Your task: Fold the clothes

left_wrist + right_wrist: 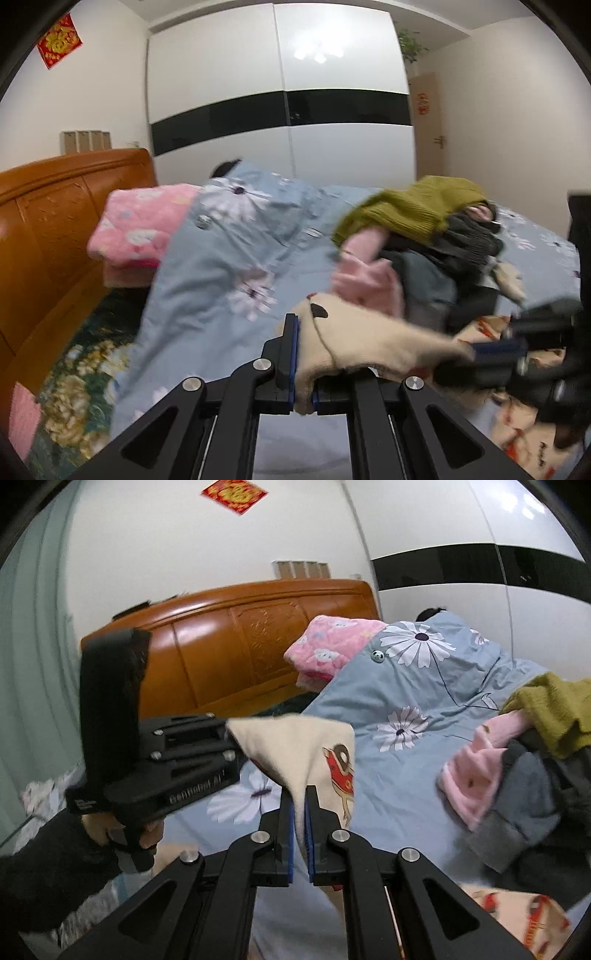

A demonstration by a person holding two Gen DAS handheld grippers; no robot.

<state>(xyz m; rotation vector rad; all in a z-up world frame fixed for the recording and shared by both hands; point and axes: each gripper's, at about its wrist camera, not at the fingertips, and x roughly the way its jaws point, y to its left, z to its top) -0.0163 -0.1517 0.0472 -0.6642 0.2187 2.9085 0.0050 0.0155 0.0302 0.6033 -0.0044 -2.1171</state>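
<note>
White wardrobe (280,103), wooden headboard (236,642), pale walls (92,103)

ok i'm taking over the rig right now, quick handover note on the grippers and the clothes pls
Left gripper: shut on one edge of the cream garment.
Right gripper: jaws close together with the cream garment's other edge between the pads.
The garment hangs stretched between the two grippers above the blue floral quilt; its printed side faces the right wrist camera.
The clothes pile (olive knit, pink, grey and dark pieces) lies unfolded on the bed.
Done: garment picked up. Left: fold it, then the pile.
</note>
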